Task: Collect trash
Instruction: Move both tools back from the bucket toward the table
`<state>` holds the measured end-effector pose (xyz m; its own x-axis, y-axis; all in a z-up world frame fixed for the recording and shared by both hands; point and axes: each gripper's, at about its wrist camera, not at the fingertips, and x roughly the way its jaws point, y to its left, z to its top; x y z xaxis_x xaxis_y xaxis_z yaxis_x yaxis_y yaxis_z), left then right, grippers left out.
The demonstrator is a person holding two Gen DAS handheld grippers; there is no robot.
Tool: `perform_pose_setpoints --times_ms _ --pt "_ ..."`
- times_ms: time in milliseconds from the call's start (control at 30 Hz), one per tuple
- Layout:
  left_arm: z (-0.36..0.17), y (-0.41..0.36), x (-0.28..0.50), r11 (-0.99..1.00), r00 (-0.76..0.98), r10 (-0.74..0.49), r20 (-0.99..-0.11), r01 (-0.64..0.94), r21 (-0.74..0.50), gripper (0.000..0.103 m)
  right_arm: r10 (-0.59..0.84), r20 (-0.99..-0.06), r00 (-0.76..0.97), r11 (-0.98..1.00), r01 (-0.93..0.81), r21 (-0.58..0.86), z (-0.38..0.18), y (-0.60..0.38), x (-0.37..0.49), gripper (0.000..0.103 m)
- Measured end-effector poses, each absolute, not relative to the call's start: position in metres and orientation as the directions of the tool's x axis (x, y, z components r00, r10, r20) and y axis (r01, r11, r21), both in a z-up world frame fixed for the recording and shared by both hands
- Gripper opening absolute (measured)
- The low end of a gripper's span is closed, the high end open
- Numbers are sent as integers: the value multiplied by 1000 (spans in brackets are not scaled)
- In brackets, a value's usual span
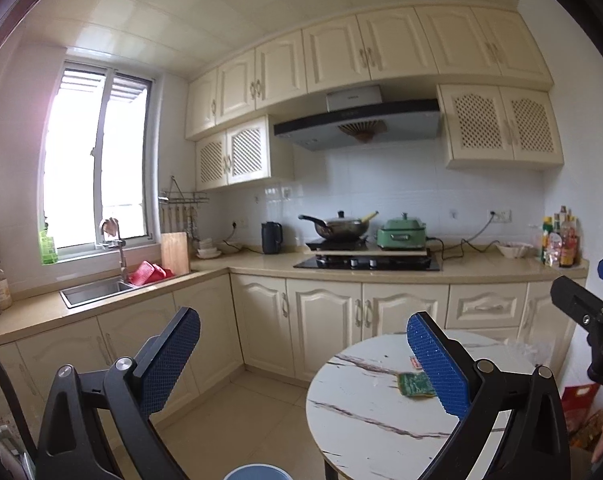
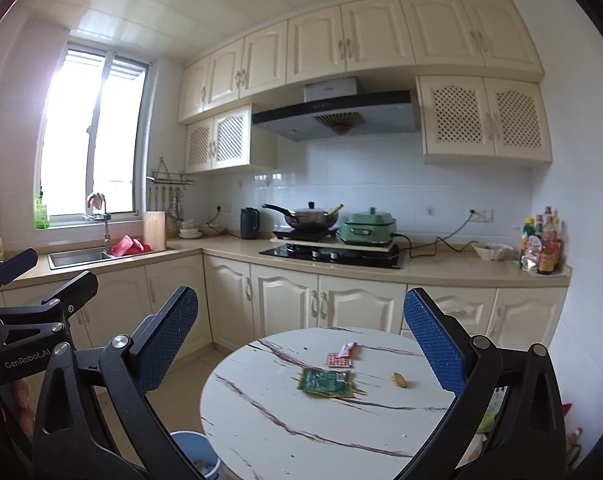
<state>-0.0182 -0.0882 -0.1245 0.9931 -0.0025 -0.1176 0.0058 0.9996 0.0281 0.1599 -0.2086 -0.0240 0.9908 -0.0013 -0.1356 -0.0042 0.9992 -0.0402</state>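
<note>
A round white marble table [image 2: 285, 420] [image 1: 361, 420] carries the trash. On it lie a green wrapper [image 2: 326, 381] [image 1: 415, 384], a small red-and-white packet [image 2: 338, 360], a red-and-white wrapper [image 2: 349, 348] and a small yellowish scrap [image 2: 399, 379]. A blue bin [image 2: 197, 454] [image 1: 257, 473] stands on the floor by the table's left side. My right gripper [image 2: 301, 336] hangs open above the table, nothing between its fingers. My left gripper [image 1: 303, 356] is open too, left of the table over the floor. The right gripper's body shows at the right edge of the left wrist view.
An L-shaped kitchen counter [image 2: 441, 268] runs behind the table, with a sink [image 2: 79, 258], a stove [image 2: 333, 256], a wok [image 2: 309, 216], a green cooker [image 2: 367, 228], a kettle [image 2: 249, 223] and bottles [image 2: 541, 248]. Bags [image 1: 581, 404] sit on the floor right of the table.
</note>
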Motion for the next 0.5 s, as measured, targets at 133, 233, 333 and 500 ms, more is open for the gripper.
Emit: perform_pose_setpoints --times_ms 133,233,333,500 --pt "-122 -100 26 998 979 -32 -199 41 39 102 -39 -184 982 999 37 -11 -38 -241 181 103" --pt "-121 -114 68 995 960 -72 -272 88 45 102 -74 -220 973 997 75 -4 -49 -266 198 103" --pt "-123 -135 117 987 922 -105 -371 142 72 102 -100 -273 957 994 109 14 -61 -293 221 103" --pt "-151 -176 204 962 820 -178 -544 261 78 102 -131 -383 915 989 147 11 -94 -335 270 103"
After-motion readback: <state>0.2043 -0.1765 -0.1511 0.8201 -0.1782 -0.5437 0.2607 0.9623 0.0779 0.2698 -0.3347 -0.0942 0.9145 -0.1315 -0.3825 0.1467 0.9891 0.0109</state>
